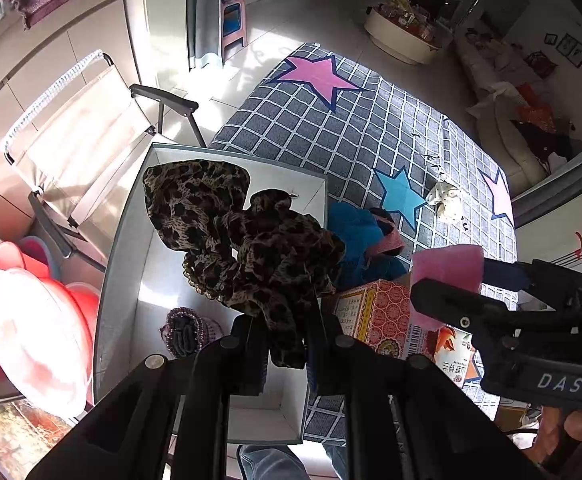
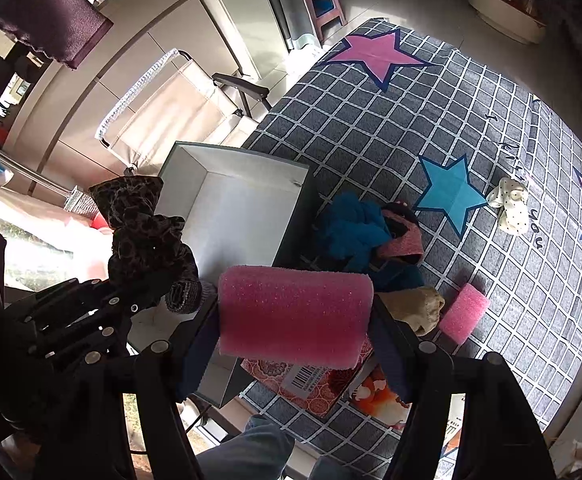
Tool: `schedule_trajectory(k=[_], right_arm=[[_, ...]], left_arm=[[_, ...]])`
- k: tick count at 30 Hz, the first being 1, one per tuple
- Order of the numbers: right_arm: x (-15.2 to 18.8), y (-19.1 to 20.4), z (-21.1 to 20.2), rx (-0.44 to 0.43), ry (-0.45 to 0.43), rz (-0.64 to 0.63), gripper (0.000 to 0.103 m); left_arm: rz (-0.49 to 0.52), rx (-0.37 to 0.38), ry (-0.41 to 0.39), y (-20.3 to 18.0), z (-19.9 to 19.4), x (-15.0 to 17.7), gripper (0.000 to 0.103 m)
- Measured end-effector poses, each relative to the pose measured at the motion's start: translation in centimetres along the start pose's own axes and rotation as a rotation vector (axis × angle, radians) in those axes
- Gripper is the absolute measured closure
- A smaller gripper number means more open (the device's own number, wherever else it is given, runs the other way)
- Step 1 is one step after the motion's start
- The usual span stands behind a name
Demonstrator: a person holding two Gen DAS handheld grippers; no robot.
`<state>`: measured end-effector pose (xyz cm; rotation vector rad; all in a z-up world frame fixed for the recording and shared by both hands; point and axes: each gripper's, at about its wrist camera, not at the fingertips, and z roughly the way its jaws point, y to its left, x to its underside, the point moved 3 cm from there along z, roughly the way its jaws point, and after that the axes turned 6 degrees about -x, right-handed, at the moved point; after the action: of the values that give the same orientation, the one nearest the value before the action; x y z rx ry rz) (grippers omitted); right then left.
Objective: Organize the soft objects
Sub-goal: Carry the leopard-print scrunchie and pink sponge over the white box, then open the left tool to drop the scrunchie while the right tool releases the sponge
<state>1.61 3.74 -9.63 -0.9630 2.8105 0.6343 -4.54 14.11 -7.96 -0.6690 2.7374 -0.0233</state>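
Two grippers work above a table spread with a grey checked cloth (image 2: 391, 128) printed with pink and blue stars. Largest on it is an open white box (image 1: 131, 272), which lies ahead of and below the left gripper's fingers; its floor is mostly bare, and a small purple beaded piece (image 1: 189, 332) rests near the end closest to those fingers. Beside the box, between it and the right gripper's fingers, sits a heap of blue cloth (image 2: 355, 228) with a pink knitted piece (image 2: 405, 240) on it. Under the right gripper's fingers lies a flat red patterned carton (image 2: 311, 392) with a barcode, empty on top as far as can be seen.

Left gripper (image 1: 283, 344): its fingers are pressed together, pinching a leopard-print fabric piece (image 1: 227, 224), which stretches forward from the tips and hangs over the open box without resting on its floor.

Right gripper (image 2: 295, 316): its fingers stand partly spread and clamp a pink foam block (image 2: 295, 312) by its two ends, so the block spans the whole gap between them, over the box's near corner and the carton.

Just past the right finger lies a tan cloth lump (image 2: 419, 304), with a smaller pink foam piece (image 2: 465, 312) touching it on the far side. Well beyond both, near the blue star, is a cream dotted cloth item (image 2: 509, 204).
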Motion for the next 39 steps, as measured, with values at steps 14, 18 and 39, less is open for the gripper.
schedule_trajectory(k=[14,18,39], right_arm=[[-2.5,2.8,2.4,-0.048,0.036,-0.054,0.031],[-3.0,3.6,3.3,-0.056,0.054,-0.076,0.031],[-4.5,5.6,7.0,-0.115,0.138,-0.090,0.010]], left_arm=[[-0.071,-0.052,0.037,2.8,1.6,1.0,0.087],[-0.083,-0.073,0.060,3.4,2.7,1.3,0.087],[-0.152,-0.079,0.119,5.5,5.0,2.7,0.015]])
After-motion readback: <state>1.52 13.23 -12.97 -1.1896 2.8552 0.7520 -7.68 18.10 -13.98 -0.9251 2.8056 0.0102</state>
